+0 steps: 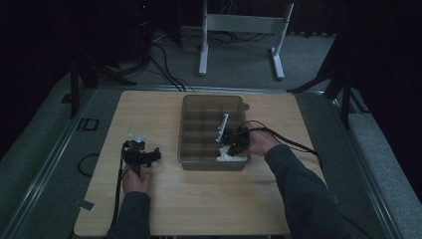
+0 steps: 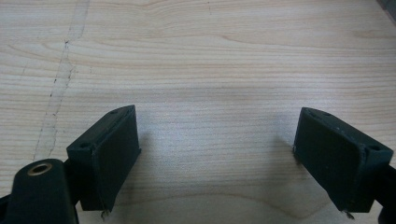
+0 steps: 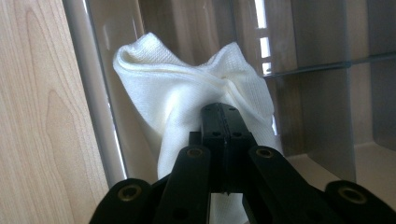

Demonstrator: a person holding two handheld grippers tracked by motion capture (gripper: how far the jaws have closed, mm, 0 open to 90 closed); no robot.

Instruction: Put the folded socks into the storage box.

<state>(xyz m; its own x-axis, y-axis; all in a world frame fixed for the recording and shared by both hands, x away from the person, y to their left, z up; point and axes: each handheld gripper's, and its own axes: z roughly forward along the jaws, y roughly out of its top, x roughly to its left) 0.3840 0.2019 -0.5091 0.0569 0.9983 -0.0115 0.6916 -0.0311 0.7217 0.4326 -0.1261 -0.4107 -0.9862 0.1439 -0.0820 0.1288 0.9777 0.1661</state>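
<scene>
Worktop (image 1: pixel 209 199) pale wood, forearms entering from 6 o'clock. Left tongs (image 2: pixel 217 158) at 9 o'clock side of worktop, jaws spread wide over bare wood, nothing between. Small whitish item (image 1: pixel 137 137) just beyond left tongs, unclear what. Right tongs (image 3: pixel 223 126) at 3 o'clock side, jaws pinched tight on white cloth (image 3: pixel 187 93). Cloth bunched in near-right compartment of grey divided tray (image 1: pixel 186 124), against tray wall. Tray at worktop centre, toward 12 o'clock.
</scene>
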